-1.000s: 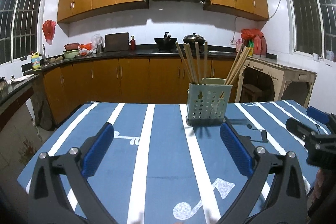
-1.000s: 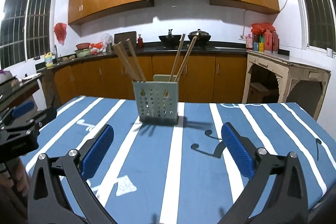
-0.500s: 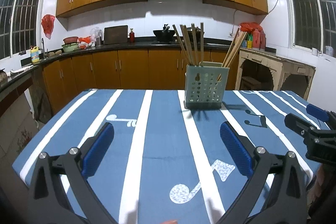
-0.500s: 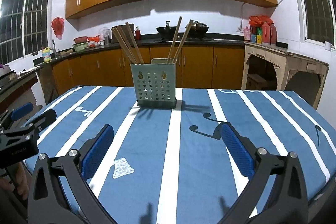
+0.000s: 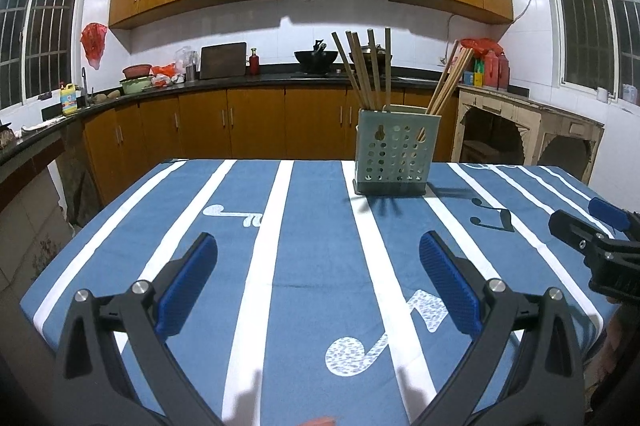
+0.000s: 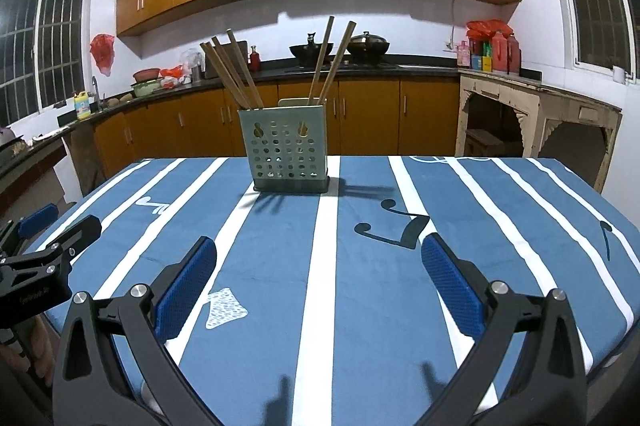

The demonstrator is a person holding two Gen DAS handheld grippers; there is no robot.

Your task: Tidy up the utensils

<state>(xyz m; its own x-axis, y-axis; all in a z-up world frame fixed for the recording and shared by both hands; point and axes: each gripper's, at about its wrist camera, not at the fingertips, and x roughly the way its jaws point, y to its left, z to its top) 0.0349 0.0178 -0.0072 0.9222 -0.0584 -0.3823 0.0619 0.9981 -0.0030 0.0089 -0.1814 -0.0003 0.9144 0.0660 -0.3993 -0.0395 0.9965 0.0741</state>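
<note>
Utensil holder [image 6: 287,150]: pale green, perforated, upright near the far edge of the bench [image 6: 360,306], at 12 o'clock from both cameras. Chopsticks [image 6: 234,70] stand in it in two bunches, leaning outward. The bench carries a blue cloth with white stripes. Left hand-held gripper [image 5: 318,282]: jaws spread wide, holding nothing, above the near bench edge. Right hand-held gripper [image 6: 319,282]: likewise wide apart and empty. Each appears in the other's view, at 3 and 9 o'clock.
</note>
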